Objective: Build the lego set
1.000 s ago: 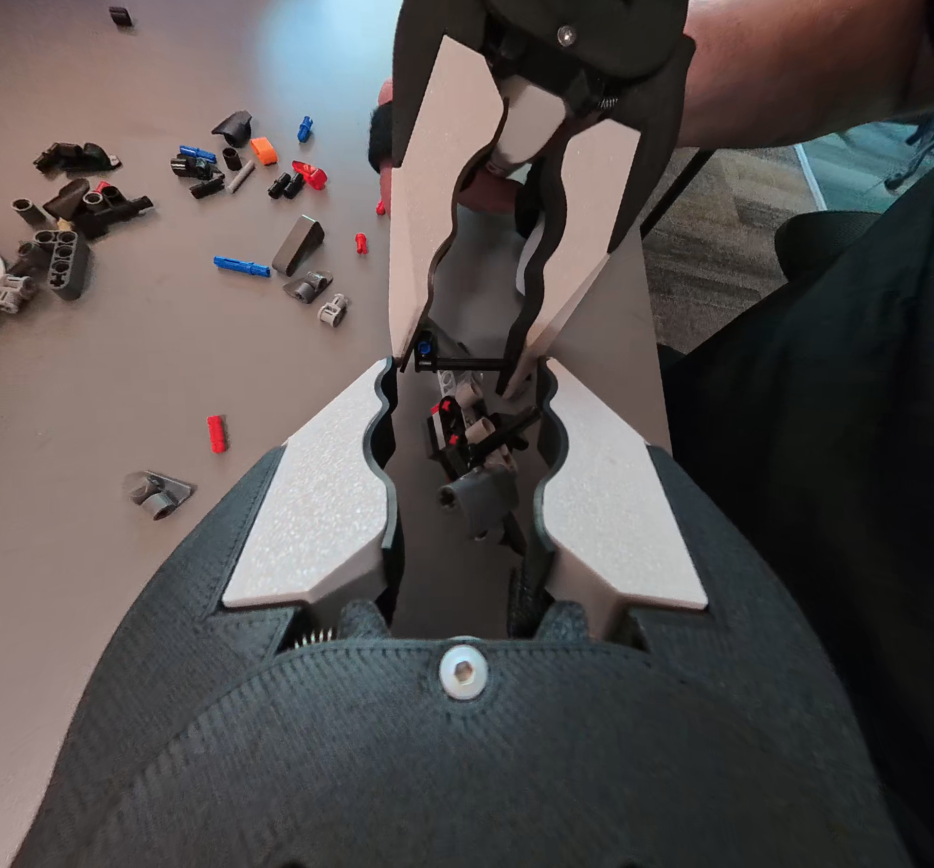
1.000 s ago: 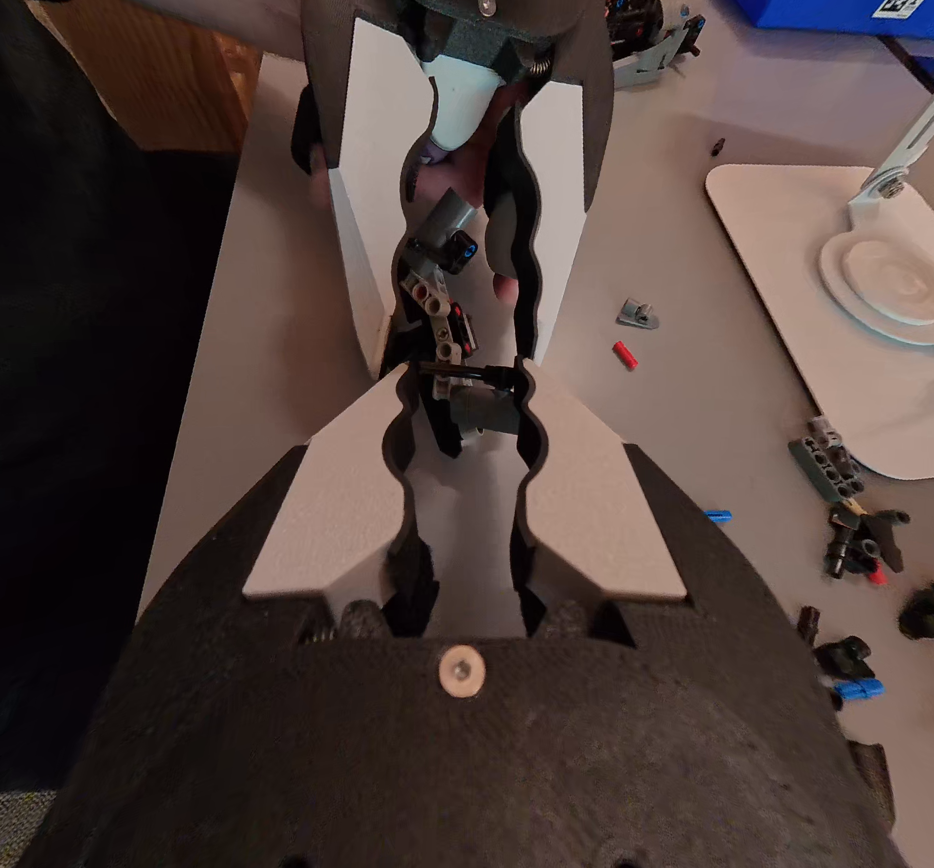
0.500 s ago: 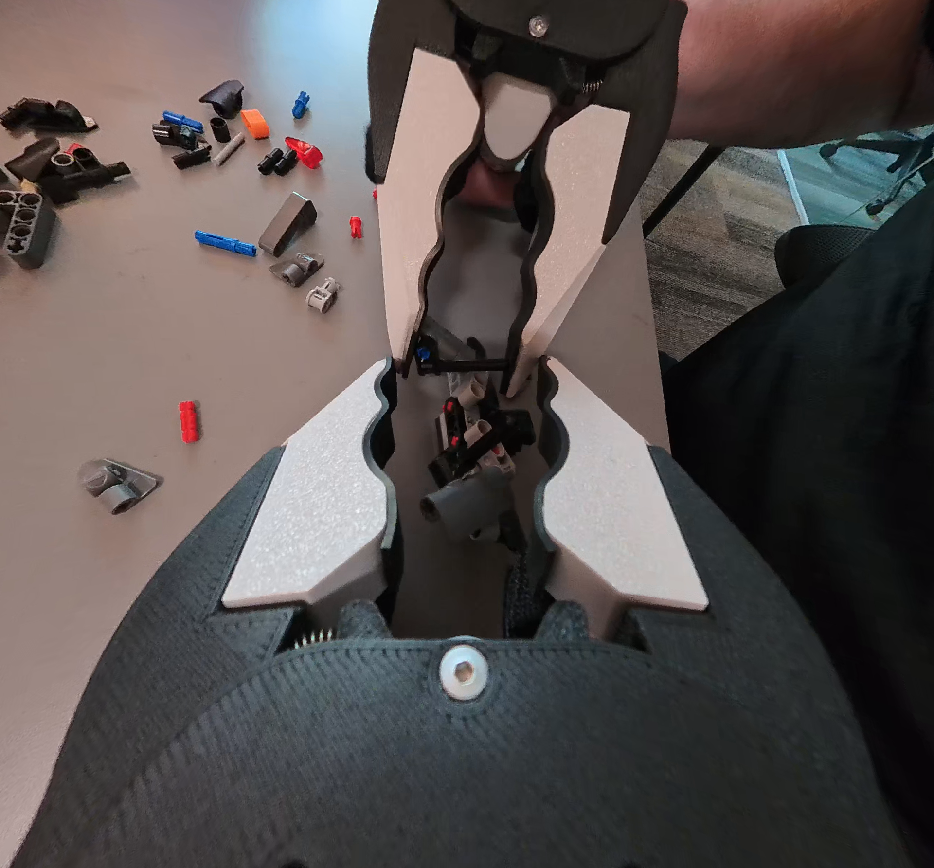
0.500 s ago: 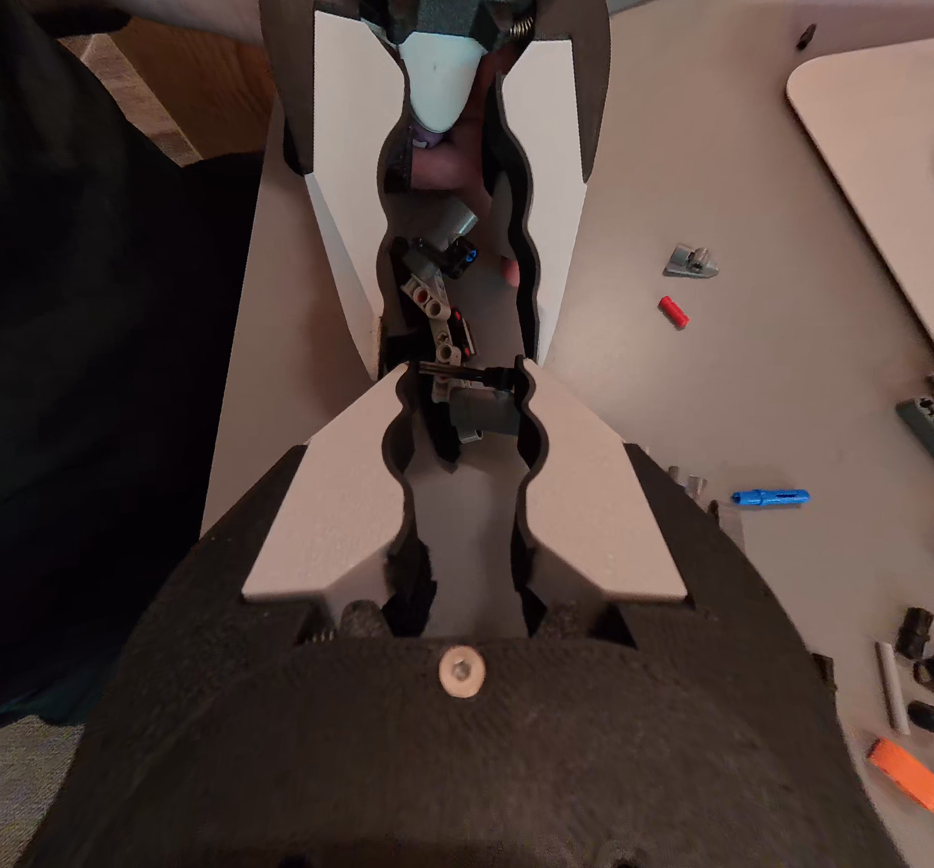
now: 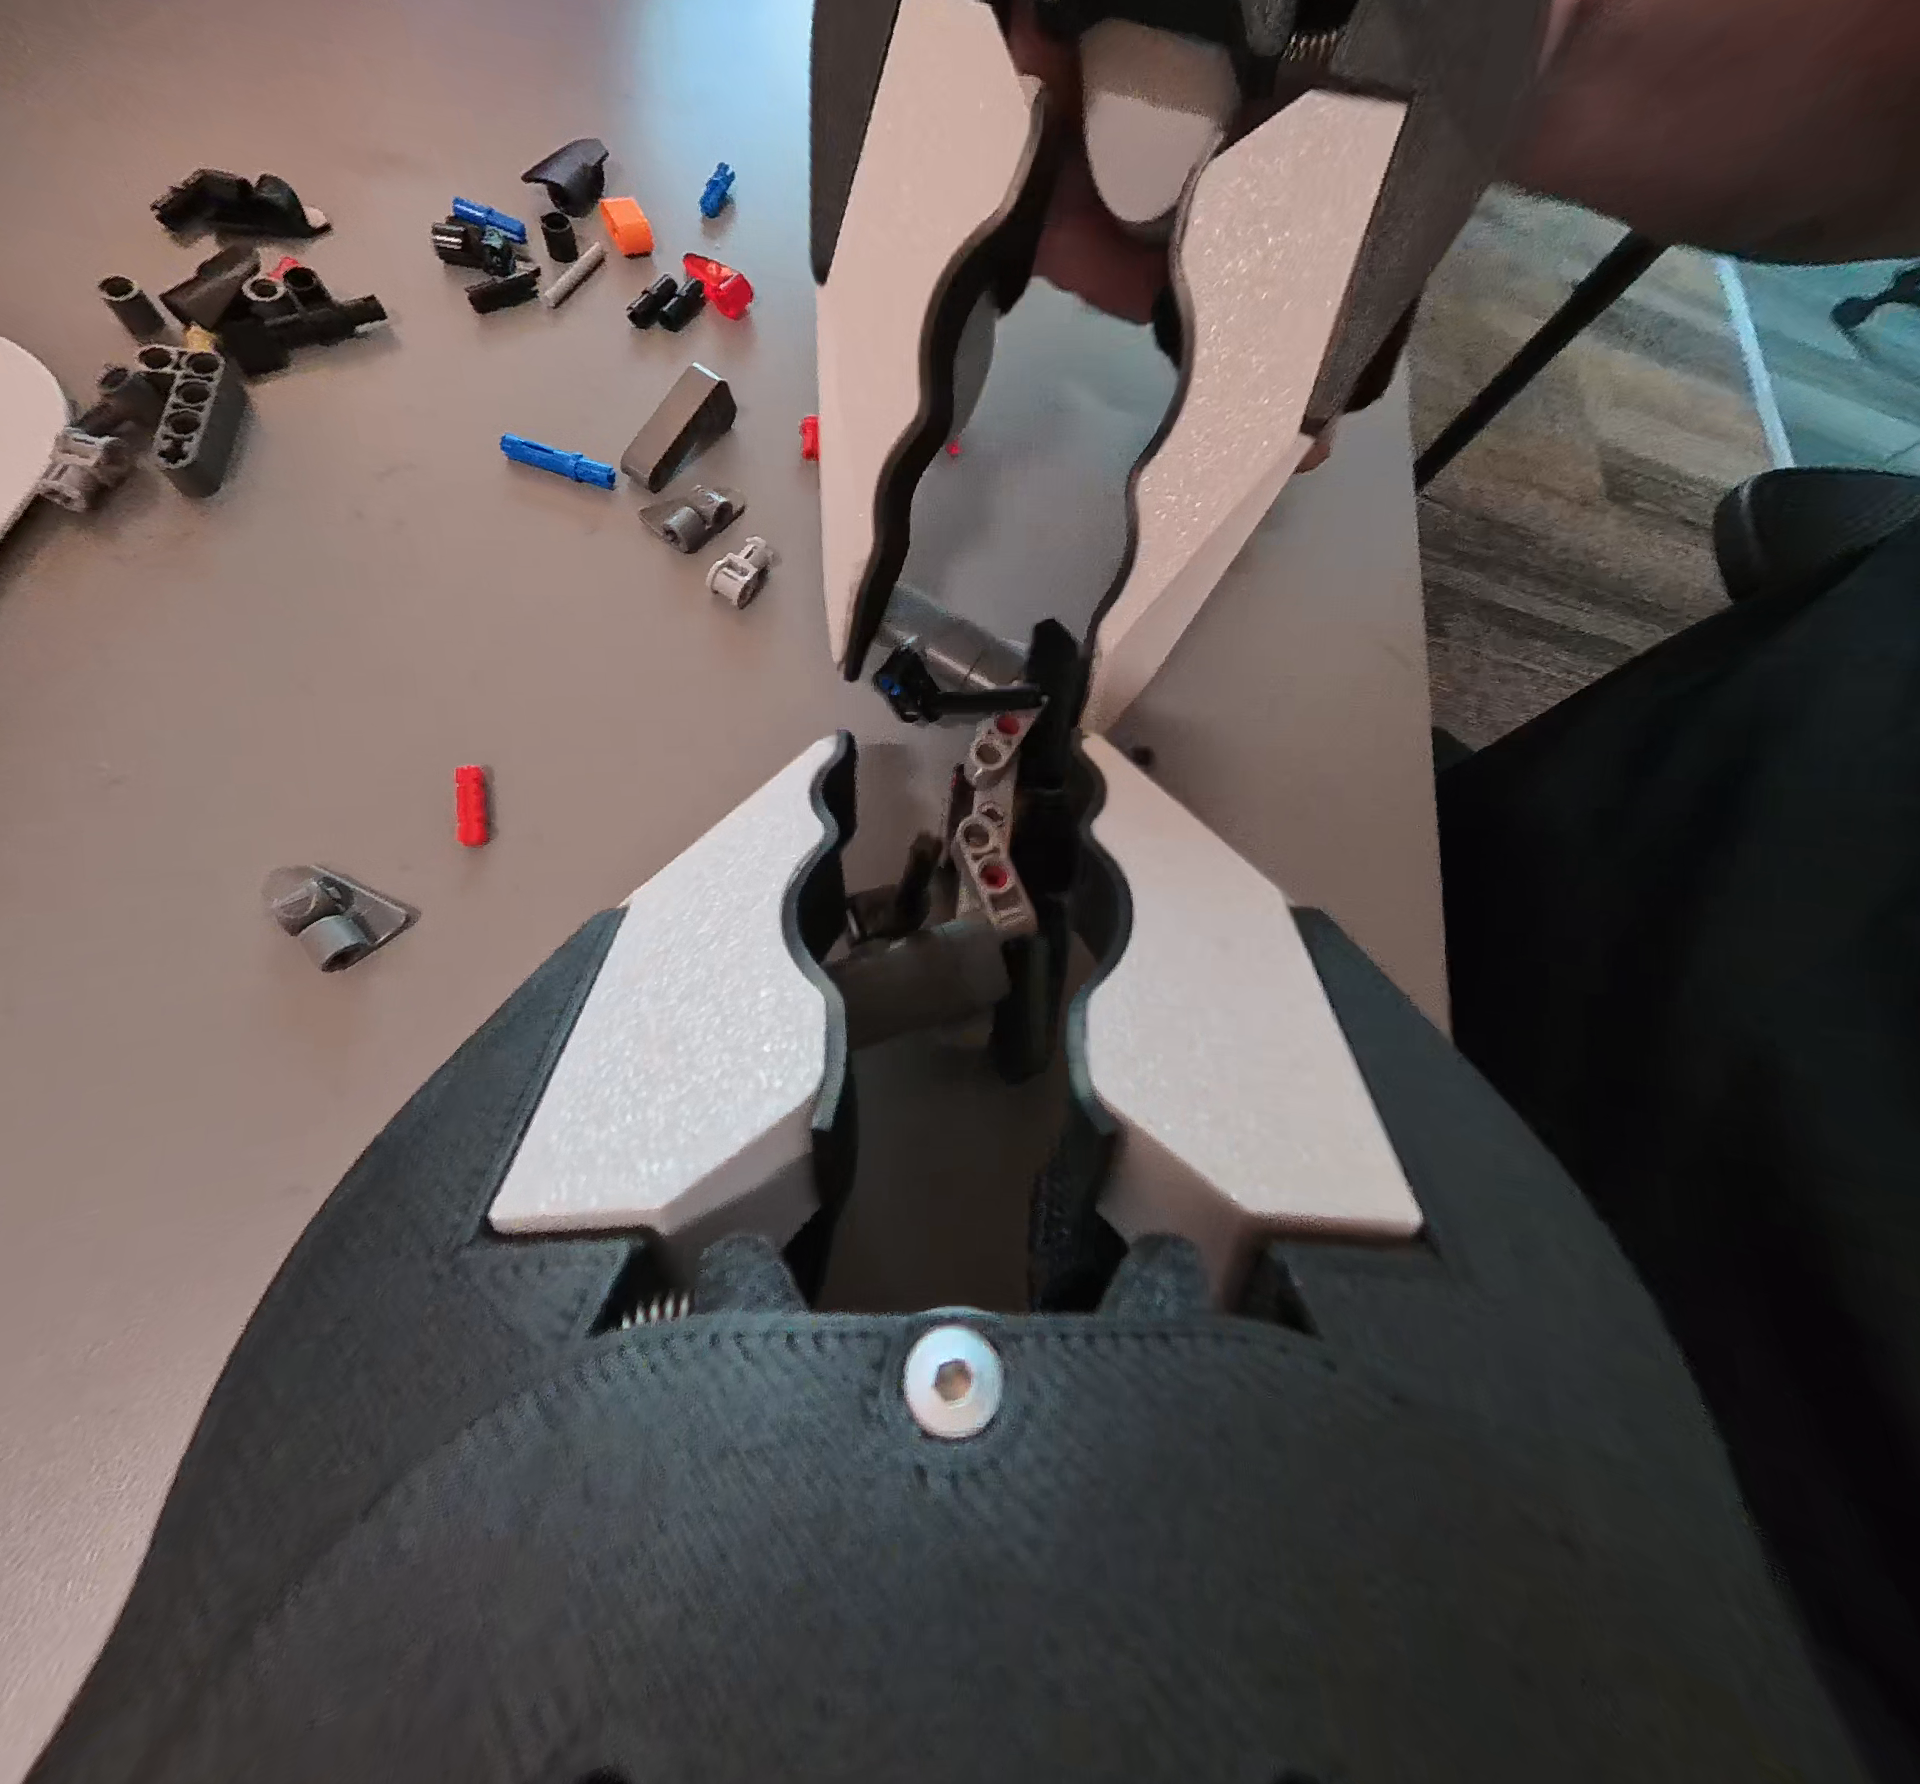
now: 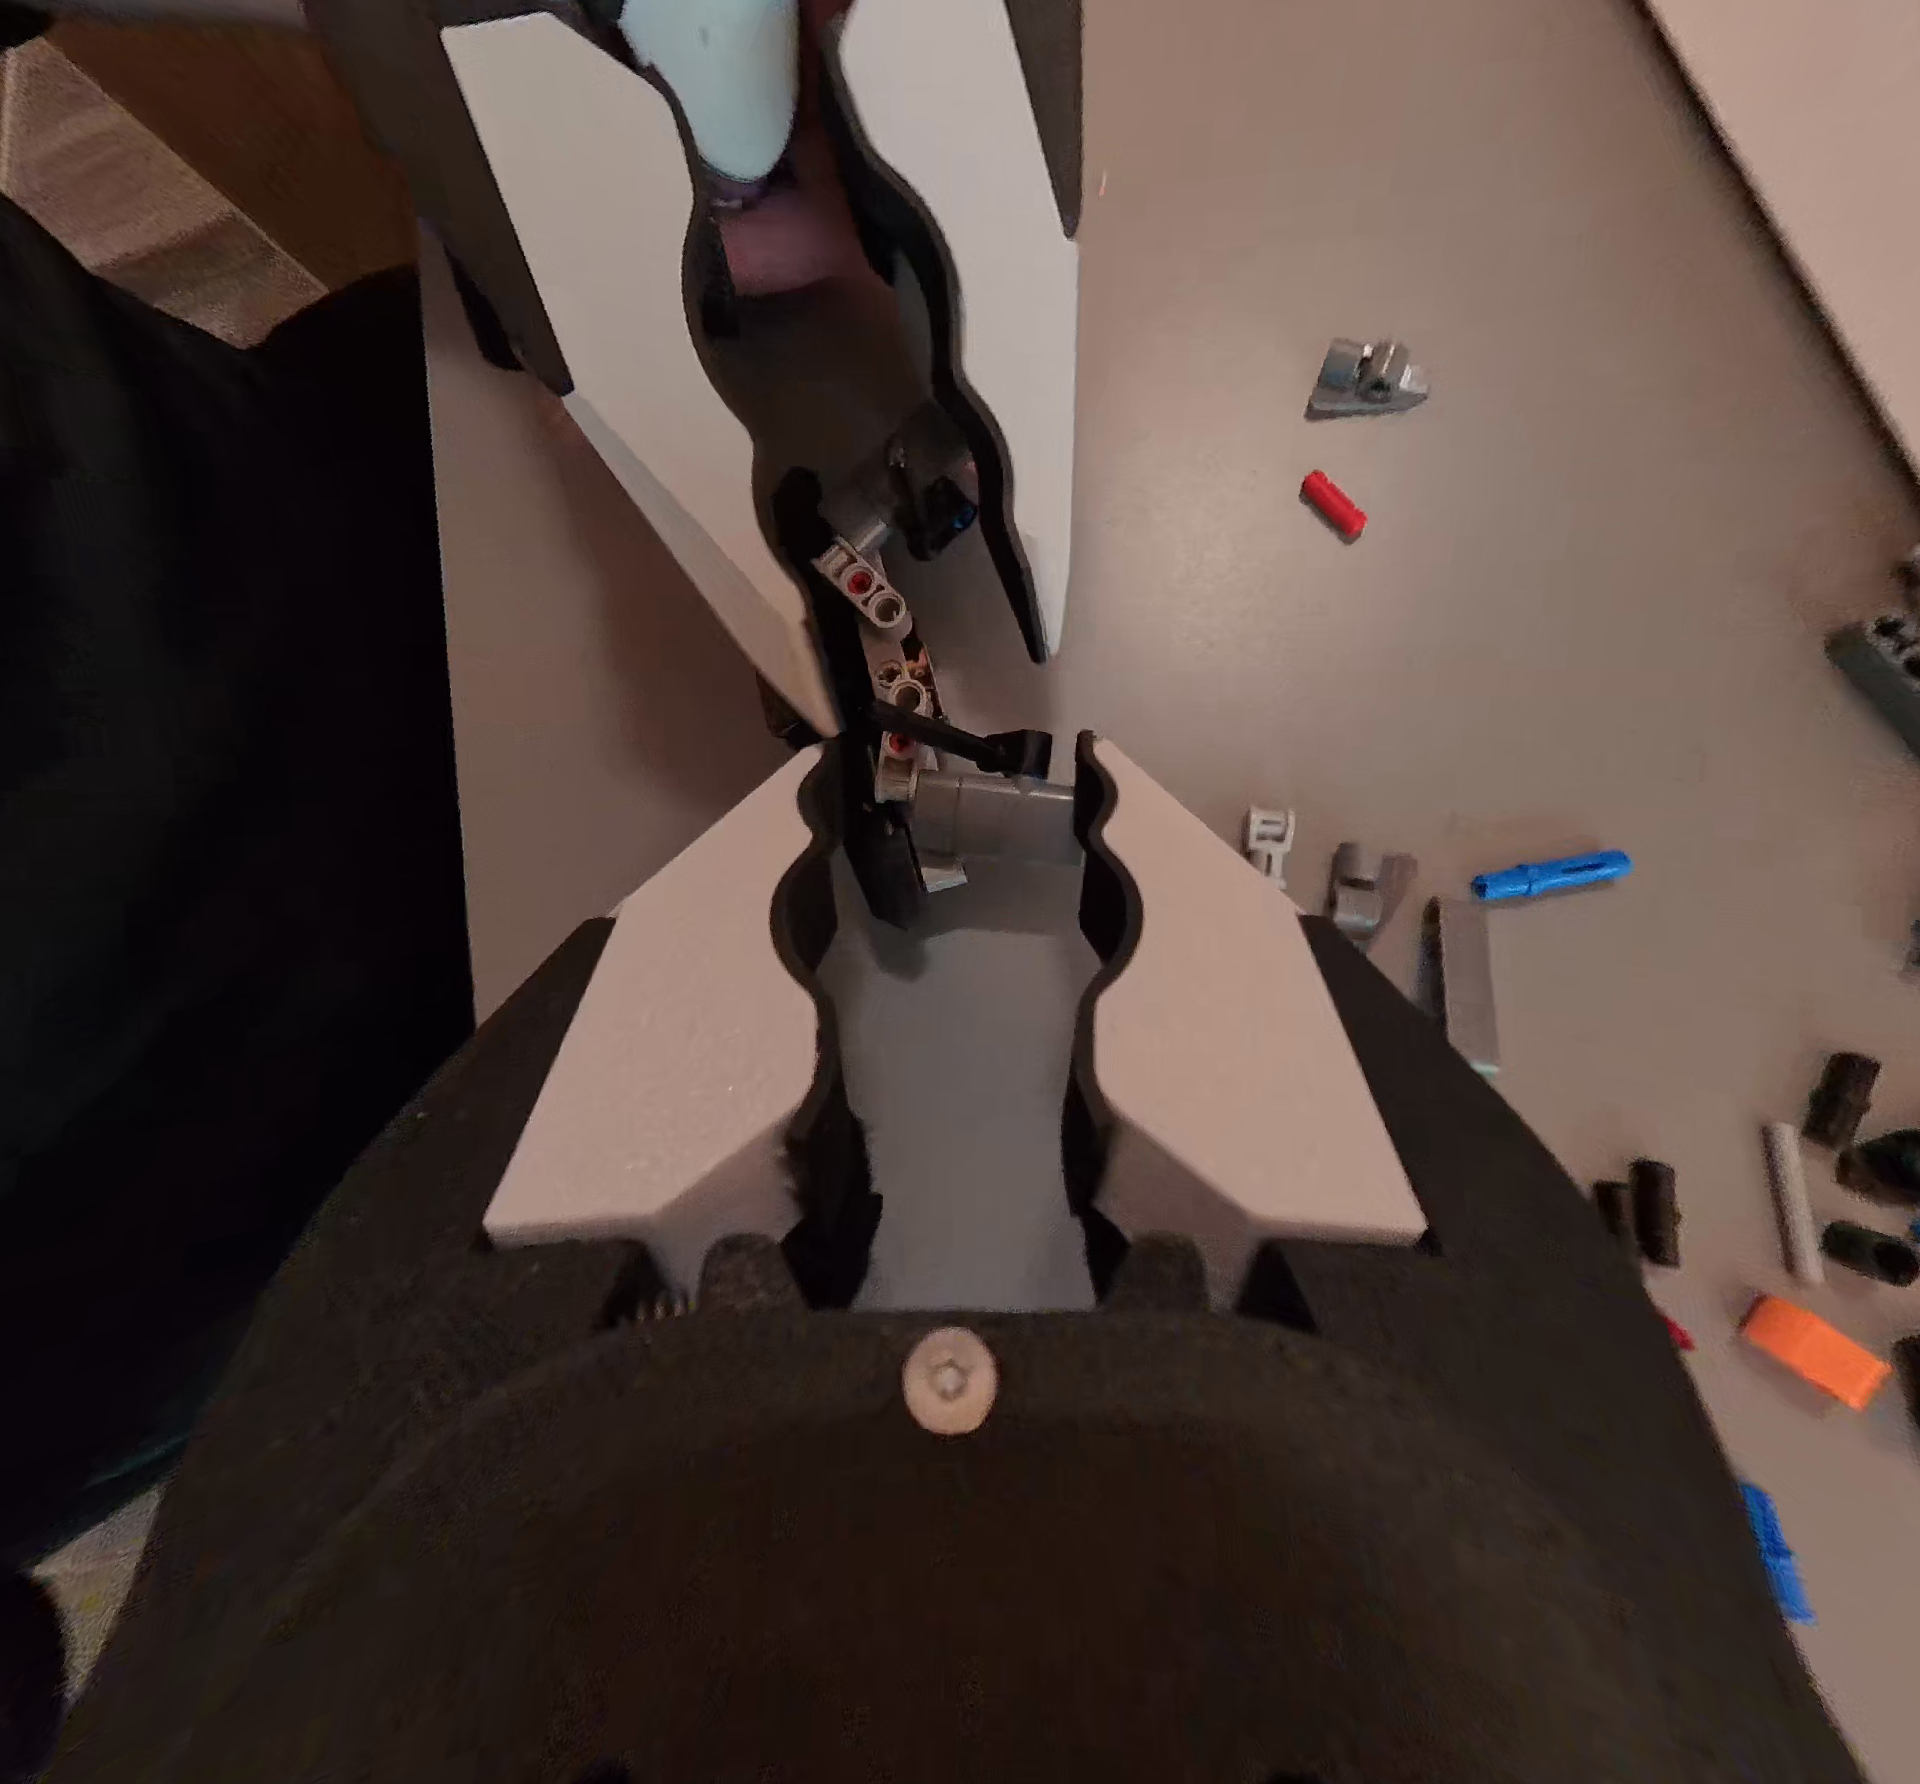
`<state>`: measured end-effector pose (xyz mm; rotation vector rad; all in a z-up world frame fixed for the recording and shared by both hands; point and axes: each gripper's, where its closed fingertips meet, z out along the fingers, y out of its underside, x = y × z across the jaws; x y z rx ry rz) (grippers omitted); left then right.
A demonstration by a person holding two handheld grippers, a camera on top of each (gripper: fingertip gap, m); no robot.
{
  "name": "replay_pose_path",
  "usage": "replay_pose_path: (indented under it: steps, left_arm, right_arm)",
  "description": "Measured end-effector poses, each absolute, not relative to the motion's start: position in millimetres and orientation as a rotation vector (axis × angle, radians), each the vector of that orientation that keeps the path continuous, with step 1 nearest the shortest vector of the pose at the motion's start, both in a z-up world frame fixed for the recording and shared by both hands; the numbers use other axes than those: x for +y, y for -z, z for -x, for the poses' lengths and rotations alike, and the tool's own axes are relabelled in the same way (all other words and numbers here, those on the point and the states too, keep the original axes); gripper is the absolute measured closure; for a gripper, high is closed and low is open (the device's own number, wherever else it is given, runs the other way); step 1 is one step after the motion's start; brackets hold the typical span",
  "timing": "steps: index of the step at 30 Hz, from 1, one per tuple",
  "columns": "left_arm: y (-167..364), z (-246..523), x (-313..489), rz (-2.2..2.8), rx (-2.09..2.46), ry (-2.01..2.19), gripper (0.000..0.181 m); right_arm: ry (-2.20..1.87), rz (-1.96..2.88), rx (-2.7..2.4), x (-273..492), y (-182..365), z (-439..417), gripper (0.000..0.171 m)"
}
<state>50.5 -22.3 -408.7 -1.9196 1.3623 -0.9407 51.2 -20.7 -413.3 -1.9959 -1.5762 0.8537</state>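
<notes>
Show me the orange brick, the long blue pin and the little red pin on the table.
orange brick (image 5: 627, 225), left wrist view, its top face.
long blue pin (image 5: 556, 459), left wrist view, mid-shaft.
red pin (image 5: 471, 804), left wrist view, its middle.

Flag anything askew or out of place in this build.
Nothing looks damaged or spilled. The lego assembly hangs tilted between the left gripper and right gripper, off the table. Loose pieces such as the red pin lie scattered, as expected mid-build.
</notes>
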Motion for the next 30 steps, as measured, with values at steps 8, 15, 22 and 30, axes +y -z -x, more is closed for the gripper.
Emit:
replay_pose_path:
  steps: [8, 15, 22, 30]
  left_arm:
    - [413.6, -51.0, -23.2, 1.85, 1.444, 0.758, 0.152]
    - [409.3, -56.5, -26.8, 1.687, 1.493, 0.519, 0.154]
    - [406.8, -59.1, -32.3, 1.6, 1.506, 0.421, 0.155]
    - [406.5, -59.0, -32.2, 1.6, 1.482, 0.418, 0.147]
  right_arm:
    - [-1.075, 2.215, -1.491, -27.9, 410.5, -55.7, 0.12]
    - [-1.002, 2.271, -1.548, -31.2, 408.9, -55.9, 0.122]
    - [-0.848, 2.241, -1.646, -35.6, 409.9, -55.9, 0.125]
    - [-0.753, 2.124, -1.75, -39.8, 407.3, -56.3, 0.127]
